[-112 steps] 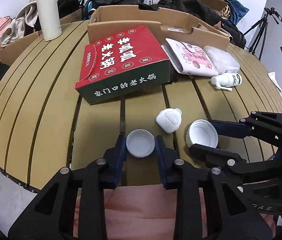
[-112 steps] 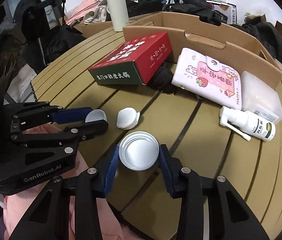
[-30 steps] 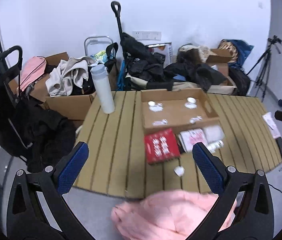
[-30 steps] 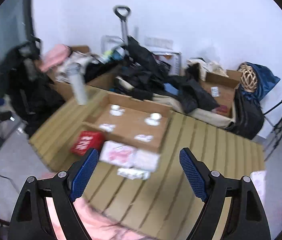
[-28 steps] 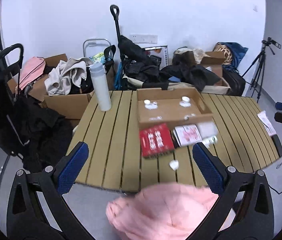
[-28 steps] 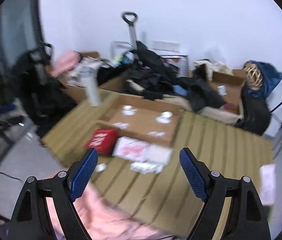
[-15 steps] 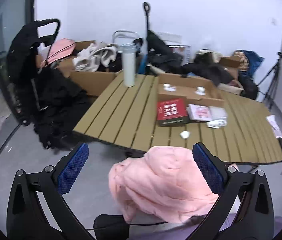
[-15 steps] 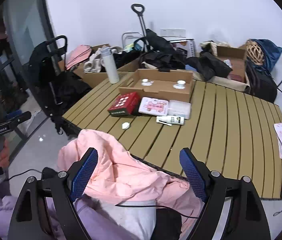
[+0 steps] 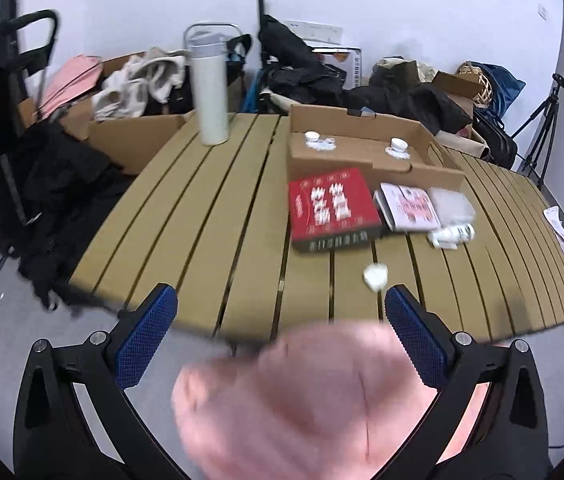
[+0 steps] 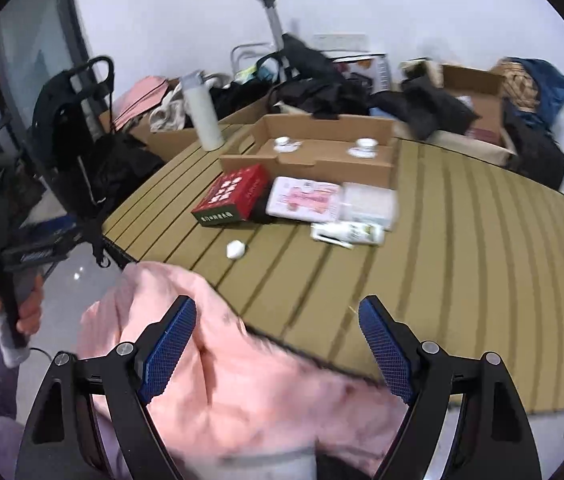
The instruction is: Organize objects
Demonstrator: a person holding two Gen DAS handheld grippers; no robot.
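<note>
While both jaws are spread wide and empty, the left gripper (image 9: pixel 279 334) and right gripper (image 10: pixel 277 340) are held well short of the cardboard tray (image 9: pixel 366 152).

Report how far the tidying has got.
Done: two small white containers sit in the cardboard tray. In hand: nothing; left gripper and right gripper are open. Left: small white piece, spray bottle, red box, pink booklet on the table.
</note>
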